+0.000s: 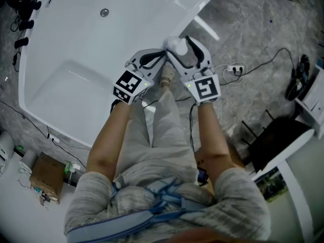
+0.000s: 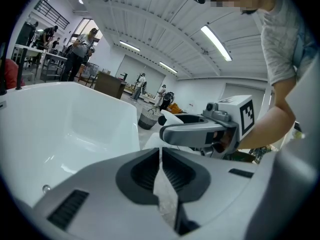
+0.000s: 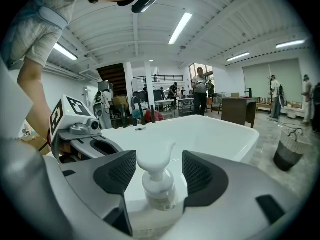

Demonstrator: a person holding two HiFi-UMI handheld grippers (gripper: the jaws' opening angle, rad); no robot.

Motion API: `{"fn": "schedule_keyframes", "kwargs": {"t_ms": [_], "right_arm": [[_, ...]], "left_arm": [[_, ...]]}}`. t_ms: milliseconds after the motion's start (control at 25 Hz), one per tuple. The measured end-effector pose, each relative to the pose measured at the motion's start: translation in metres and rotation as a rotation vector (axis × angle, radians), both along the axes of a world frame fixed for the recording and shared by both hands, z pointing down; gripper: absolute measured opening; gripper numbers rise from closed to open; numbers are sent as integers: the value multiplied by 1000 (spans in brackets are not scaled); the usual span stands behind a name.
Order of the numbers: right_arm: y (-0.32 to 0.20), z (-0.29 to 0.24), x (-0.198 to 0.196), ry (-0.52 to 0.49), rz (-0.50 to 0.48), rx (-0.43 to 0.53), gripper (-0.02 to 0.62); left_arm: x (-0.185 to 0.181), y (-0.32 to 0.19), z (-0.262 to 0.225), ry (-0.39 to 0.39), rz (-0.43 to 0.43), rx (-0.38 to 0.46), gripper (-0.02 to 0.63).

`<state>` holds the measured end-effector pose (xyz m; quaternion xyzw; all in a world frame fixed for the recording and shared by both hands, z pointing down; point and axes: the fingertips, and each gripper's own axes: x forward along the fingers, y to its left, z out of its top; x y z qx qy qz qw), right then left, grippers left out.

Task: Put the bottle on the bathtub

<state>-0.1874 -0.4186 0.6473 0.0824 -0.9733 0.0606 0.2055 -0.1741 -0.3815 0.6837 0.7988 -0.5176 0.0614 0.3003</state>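
**White pump bottle held at the bathtub's rim**

White plastic fills most of what can be seen. The right claw (image 1: 185, 47) pinches the bottle (image 1: 177, 45) by its body, pump head upward. In the right gripper view the bottle (image 3: 156, 184) stands upright between the jaws of that claw (image 3: 155, 171), and its spout points off toward the basin of the bathtub (image 3: 200, 134). From the head view the bottle sits right over the rim (image 1: 200, 11) on the tub's floor side. Whether its base touches the rim cannot be told.

The left claw (image 1: 157, 57) is just beside the right one, nearly tip to tip. In the left gripper view its jaws (image 2: 161, 159) are pressed together with only a thin slit between them and nothing held. The right claw (image 2: 200, 131) shows close across from it.

The bathtub (image 1: 76, 49) opens wide to the left of both claws, a smooth hollow with a drain (image 1: 104, 12) at its far end. On the right the rim drops to a grey marbled floor (image 1: 253, 29). Cables (image 1: 263, 59) and a power strip (image 1: 235, 69) lie there, near the person's feet. A woven basket (image 3: 287, 154) stands on the floor beyond the tub's far corner.
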Motion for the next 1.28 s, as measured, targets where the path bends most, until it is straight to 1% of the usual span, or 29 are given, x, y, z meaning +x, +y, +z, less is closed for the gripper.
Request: {"fn": "schedule_keyframes", "kwargs": {"t_ms": [200, 480, 800, 880, 1040, 1160, 1280], "right_arm": [[6, 0, 14, 14, 16, -17, 264], [14, -9, 30, 35, 72, -51, 264], [30, -33, 48, 30, 145, -117, 262], [37, -45, 52, 31, 147, -131, 262], [49, -71, 61, 14, 142, -128, 261], [55, -85, 70, 3, 148, -134, 261], [62, -100, 78, -21, 154, -163, 259]], "left_arm": [[4, 3, -3, -8, 19, -3, 5], [11, 9, -17, -16, 49, 2, 5], [24, 21, -52, -5, 58, 17, 5], [26, 26, -64, -7, 59, 25, 5], [34, 34, -89, -11, 75, 50, 5], [42, 42, -108, 12, 77, 67, 5], [47, 49, -128, 41, 84, 86, 5]]}}
